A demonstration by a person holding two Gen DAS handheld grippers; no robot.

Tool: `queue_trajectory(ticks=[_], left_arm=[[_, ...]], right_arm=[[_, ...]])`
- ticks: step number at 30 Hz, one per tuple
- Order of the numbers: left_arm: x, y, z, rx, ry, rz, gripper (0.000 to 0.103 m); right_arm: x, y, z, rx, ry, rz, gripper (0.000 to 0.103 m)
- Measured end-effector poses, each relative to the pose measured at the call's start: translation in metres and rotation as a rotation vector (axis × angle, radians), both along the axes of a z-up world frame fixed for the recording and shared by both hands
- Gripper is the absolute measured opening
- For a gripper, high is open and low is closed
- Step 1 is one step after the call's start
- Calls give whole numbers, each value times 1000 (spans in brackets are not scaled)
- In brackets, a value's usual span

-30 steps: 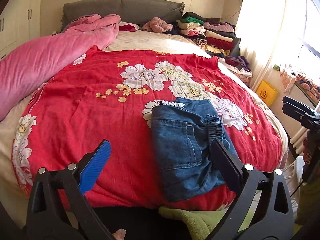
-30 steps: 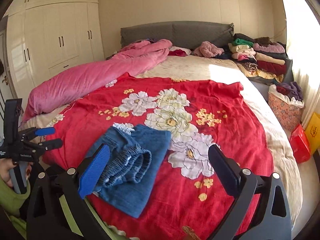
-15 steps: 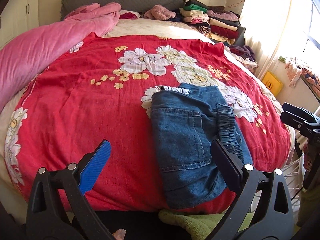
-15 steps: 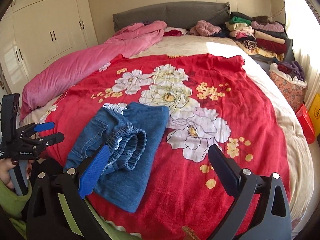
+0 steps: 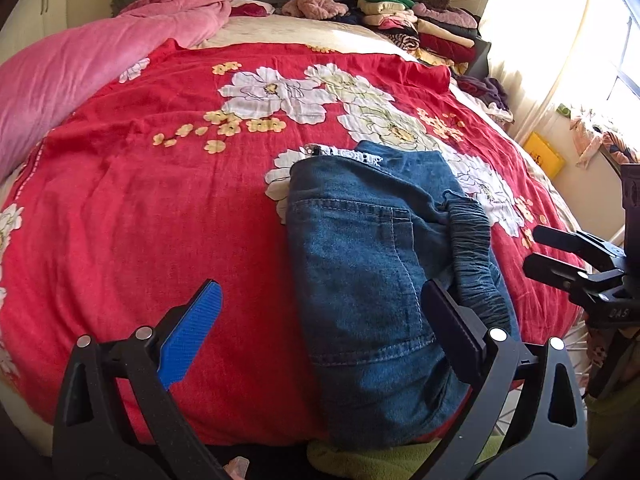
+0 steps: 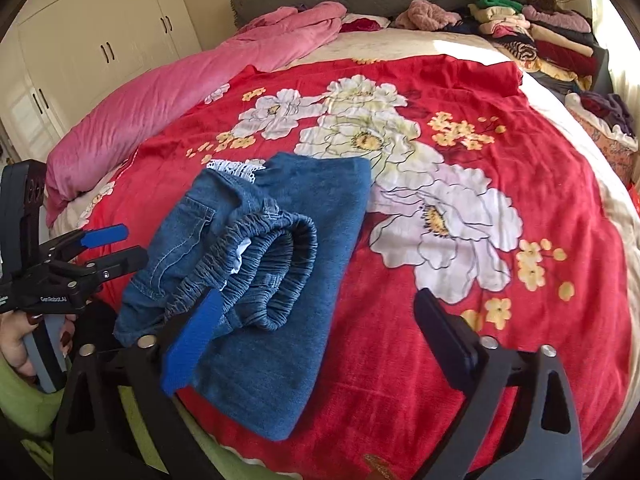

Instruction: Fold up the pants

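The folded jeans [image 6: 256, 280] are lying near the bed's [image 6: 500, 360] near edge, long axis running near-to-far; the right gripper [image 6: 316, 332], jaws closing on nothing, is hovering just right of the waistband, while the left gripper [image 5: 320, 320] is spread empty

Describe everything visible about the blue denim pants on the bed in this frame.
The denim pants look like mid-blue jeans, already folded into a compact bundle. A dark elastic gathered waistband curls open on top, a stitched back pocket faces up, and a bit of white lace trim peeks out at the far end. They lie flat near the front edge of the red floral blanket. Nothing grips them; both tools hang close with the jaws apart.
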State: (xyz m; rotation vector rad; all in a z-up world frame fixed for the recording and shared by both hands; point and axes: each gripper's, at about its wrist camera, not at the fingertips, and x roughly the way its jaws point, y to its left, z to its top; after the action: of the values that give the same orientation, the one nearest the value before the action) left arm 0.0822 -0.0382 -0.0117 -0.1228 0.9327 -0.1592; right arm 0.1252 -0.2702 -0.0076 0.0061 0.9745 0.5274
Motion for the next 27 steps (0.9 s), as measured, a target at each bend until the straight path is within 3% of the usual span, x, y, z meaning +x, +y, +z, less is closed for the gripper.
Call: queue_trajectory(ticks=[5, 7, 9, 17, 20, 21, 23, 27], left_arm=[[16, -4, -13, -24, 38, -26, 93], [21, -7, -18, -39, 55, -40, 93], [26, -10, -25, -41, 76, -52, 84], [40, -23, -35, -47, 100, -95, 75], [43, -26, -37, -51, 106, -104, 63], [44, -28, -38, -50, 112, -111, 60], [45, -29, -37, -53, 111, -116, 51], [43, -30, -24, -64, 85, -117, 37]], right_arm=[[10, 12, -14, 16, 40, 36, 76], [13, 18, -20, 14, 52, 54, 63], [16, 21, -26, 18, 65, 55, 63], [34, 23, -45, 107, 138, 68, 69], [36, 23, -48, 133, 128, 70, 65], [36, 24, -48, 140, 123, 78, 61], [33, 27, -45, 166, 107, 104, 39], [25, 33, -25, 144, 22, 137, 27]])
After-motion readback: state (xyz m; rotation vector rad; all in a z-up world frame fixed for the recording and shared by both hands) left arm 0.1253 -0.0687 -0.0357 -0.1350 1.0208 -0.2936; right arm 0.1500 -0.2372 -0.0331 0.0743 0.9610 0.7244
